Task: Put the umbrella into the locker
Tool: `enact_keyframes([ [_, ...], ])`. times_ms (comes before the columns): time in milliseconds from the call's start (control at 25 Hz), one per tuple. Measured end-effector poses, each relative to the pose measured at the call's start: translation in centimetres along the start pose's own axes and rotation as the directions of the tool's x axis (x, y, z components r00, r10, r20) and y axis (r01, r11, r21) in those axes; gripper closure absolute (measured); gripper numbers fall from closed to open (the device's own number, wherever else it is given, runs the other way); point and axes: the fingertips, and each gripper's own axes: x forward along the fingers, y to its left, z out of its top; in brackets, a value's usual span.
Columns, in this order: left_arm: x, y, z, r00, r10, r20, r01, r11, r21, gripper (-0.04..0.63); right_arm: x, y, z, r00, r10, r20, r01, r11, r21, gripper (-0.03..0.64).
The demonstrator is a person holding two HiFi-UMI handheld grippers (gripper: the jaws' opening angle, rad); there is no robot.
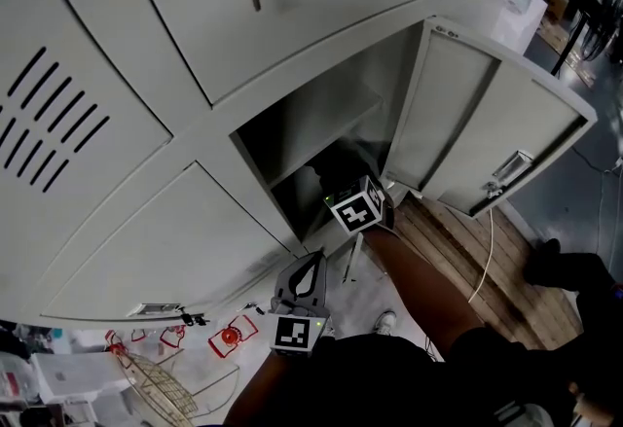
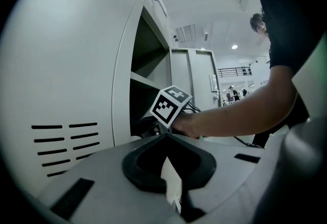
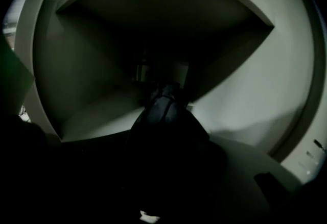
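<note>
One wide bank of grey lockers [image 1: 117,221] fills most of the head view, and a single compartment [image 1: 321,128] stands open at the centre of the frame, with a shelf across its upper part. Its door [image 1: 487,124] is swung out to the right of centre.

The umbrella [image 3: 166,116] is folded into a dark bundle. In the right gripper view it runs forward from the jaws at lower centre over the compartment floor, its far end already inside. In the head view it shows only as a dark shape in the lower part of the opening.

The right gripper [image 1: 343,196] sits at the mouth of the compartment, its jaws part-way closed around the bundle and holding it. The view is too dark to tell just where along its length. The left gripper [image 2: 166,139] hangs below the opening at lower centre of the head view, jaws together at the tips with nothing in them.

The umbrella looks light, with soft, probably slick fabric over a stiff core. A grip about the middle of the bundle should squeeze down to the ribs and keep it balanced. A hold on loose cloth alone could slip or let the ends sag.
</note>
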Motion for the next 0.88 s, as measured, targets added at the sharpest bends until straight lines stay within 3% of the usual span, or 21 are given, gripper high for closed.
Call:
enact_keyframes([
  [200, -0.1, -0.5, 0.0, 1.000, -0.004, 0.000, 0.004, 1.000, -0.007, 0.598, 0.4, 0.4, 0.2, 1.000, 0.029, -0.001, -0.029, 0.999, -0.014, 0.368],
  [280, -0.1, -0.6, 0.1, 1.000, -0.008, -0.002, 0.008, 1.000, -0.010, 0.598, 0.1, 0.8, 0.5, 0.999, 0.050, 0.019, -0.049, 0.999, -0.013, 0.301],
  [400, -0.1, -0.8, 0.2, 1.000, -0.013, 0.003, 0.013, 1.000, -0.005, 0.598, -1.2, 0.6, 1.0, 0.997, 0.058, 0.052, -0.058, 0.998, -0.010, 0.252],
  [880, -0.2, -2.1, 0.7, 1.000, -0.027, 0.010, 0.027, 1.000, -0.013, 0.598, -12.3, -0.3, 2.3, 0.956, 0.051, 0.287, -0.058, 0.998, 0.014, 0.238],
])
